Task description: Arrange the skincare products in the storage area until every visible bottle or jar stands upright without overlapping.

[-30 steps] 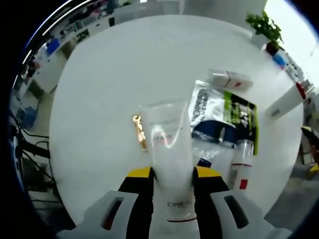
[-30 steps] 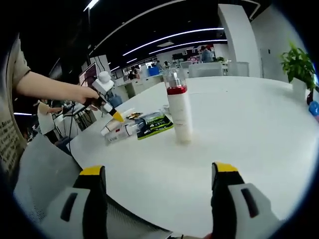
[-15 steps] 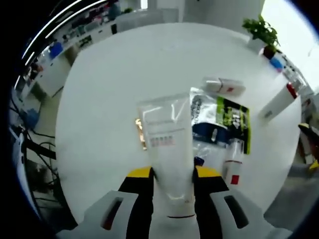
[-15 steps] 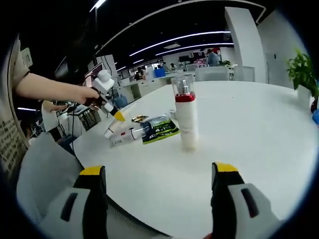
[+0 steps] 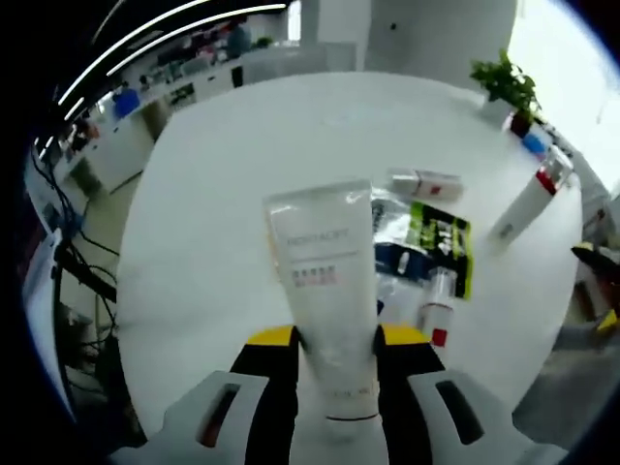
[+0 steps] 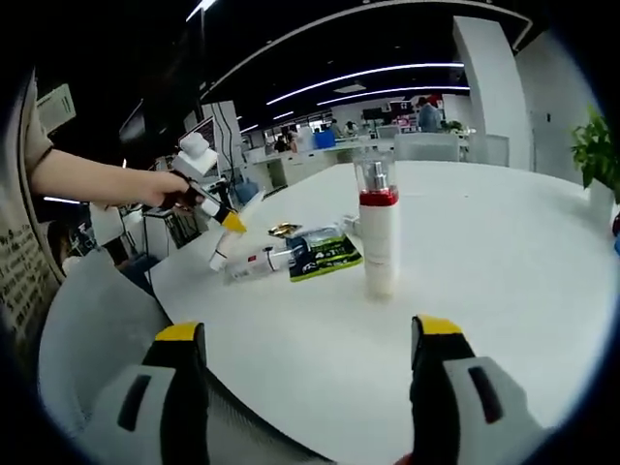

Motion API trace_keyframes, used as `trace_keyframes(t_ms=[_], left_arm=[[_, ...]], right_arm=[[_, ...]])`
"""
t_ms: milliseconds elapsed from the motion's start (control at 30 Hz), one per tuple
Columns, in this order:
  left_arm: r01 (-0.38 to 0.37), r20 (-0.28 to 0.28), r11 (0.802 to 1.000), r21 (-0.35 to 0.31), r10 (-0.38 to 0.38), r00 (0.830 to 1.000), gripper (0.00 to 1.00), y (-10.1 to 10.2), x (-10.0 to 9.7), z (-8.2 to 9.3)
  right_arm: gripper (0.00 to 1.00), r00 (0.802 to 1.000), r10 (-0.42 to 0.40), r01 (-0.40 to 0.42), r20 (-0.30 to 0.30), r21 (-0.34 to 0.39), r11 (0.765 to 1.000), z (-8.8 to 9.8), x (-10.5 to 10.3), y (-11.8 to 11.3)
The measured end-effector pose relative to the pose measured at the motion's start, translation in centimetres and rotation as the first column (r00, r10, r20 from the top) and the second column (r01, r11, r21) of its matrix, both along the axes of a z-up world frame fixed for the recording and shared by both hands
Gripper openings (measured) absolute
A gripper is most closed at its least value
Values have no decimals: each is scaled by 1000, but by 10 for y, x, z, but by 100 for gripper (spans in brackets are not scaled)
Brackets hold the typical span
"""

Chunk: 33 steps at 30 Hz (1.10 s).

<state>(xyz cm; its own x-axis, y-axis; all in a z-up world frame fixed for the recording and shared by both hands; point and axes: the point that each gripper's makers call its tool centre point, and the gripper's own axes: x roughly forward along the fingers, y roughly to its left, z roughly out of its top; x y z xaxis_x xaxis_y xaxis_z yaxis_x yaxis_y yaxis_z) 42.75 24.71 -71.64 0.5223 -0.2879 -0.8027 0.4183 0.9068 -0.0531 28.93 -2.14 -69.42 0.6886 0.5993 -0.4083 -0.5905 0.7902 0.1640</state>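
The left gripper (image 5: 334,354) is raised above the white tabletop (image 5: 213,194), jaws clamped on a white tube (image 5: 325,281) held clear of the surface. The right gripper (image 6: 305,373) hangs low over the tabletop, jaws spread wide, facing an upright pump bottle (image 6: 379,232) beside a green sachet (image 6: 325,254).

Round white table (image 6: 504,291): upright red-collared pump bottle (image 6: 379,232); nearer its edge, flat green-black sachet (image 6: 325,253), lying tubes (image 6: 260,262), small gold packet (image 6: 284,230).
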Motion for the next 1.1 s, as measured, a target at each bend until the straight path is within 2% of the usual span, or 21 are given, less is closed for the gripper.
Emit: trace_keyframes(t_ms=[600, 733, 833, 900, 1100], left_arm=[[-53, 117, 995, -80, 62, 991, 26, 4, -23, 28], [-61, 166, 993, -102, 77, 983, 26, 3, -33, 45], [-84, 195, 984, -156, 114, 974, 26, 1, -43, 60], [-85, 201, 983, -164, 117, 973, 26, 0, -47, 64], [-91, 234, 966, -243, 149, 961, 26, -10, -65, 80]], right_arm=[[87, 997, 69, -69, 16, 17, 997, 11, -2, 15], [87, 996, 83, -84, 30, 43, 996, 23, -2, 23], [87, 995, 87, -90, 48, 74, 993, 34, 0, 29], [87, 994, 92, -97, 59, 86, 992, 41, 1, 34], [87, 990, 111, -120, 82, 111, 987, 55, -2, 47]])
